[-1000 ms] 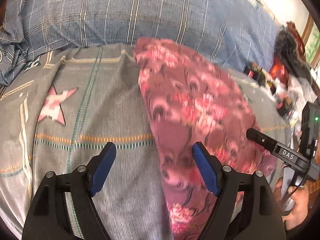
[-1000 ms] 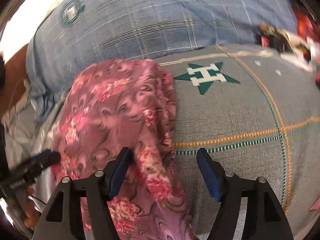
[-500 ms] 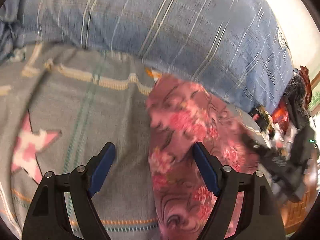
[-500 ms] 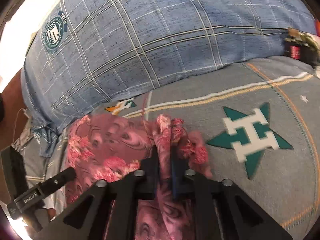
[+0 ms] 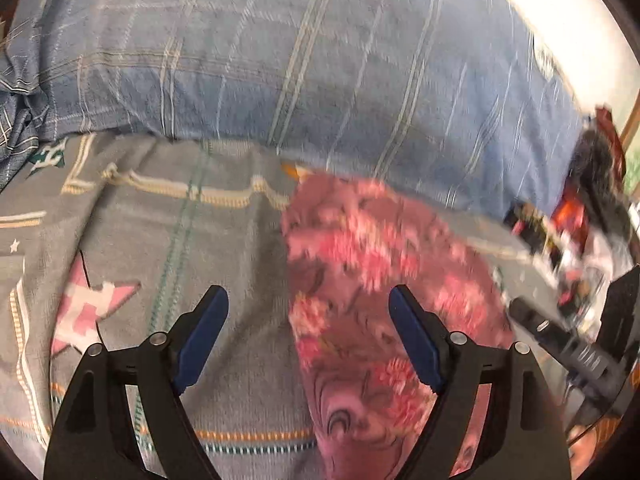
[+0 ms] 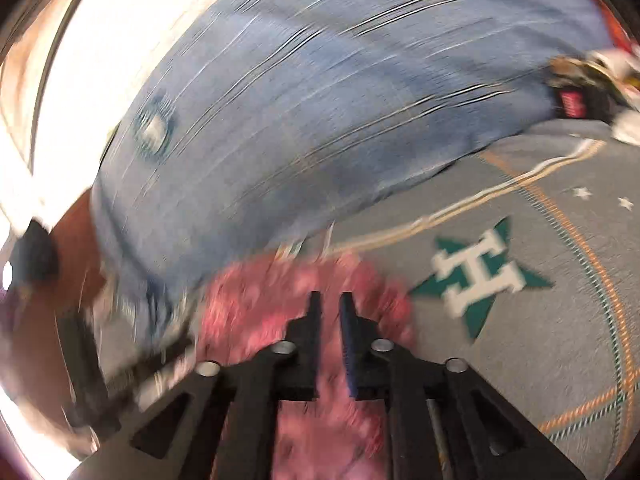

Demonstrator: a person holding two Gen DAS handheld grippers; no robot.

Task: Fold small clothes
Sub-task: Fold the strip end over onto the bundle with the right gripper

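Observation:
A pink floral garment (image 5: 380, 300) lies on a grey patterned bedspread (image 5: 200, 240). My left gripper (image 5: 308, 332) is open above the garment's left edge, its right finger over the cloth and its left finger over the bedspread. In the right wrist view my right gripper (image 6: 330, 320) has its jaws nearly closed on a bunch of the pink garment (image 6: 256, 304) at its far end. That view is blurred by motion. The right gripper also shows at the right edge of the left wrist view (image 5: 560, 344).
A large blue plaid pillow (image 5: 300, 60) lies across the back of the bed. Dark and red clutter (image 5: 580, 220) sits at the far right. A green star with an H (image 6: 480, 276) marks the bedspread right of the garment.
My right gripper, shut on the garment's far end half a second ago, has swung with the cloth; the view is now streaked. My left gripper stayed open and shifted slightly over the garment's edge.

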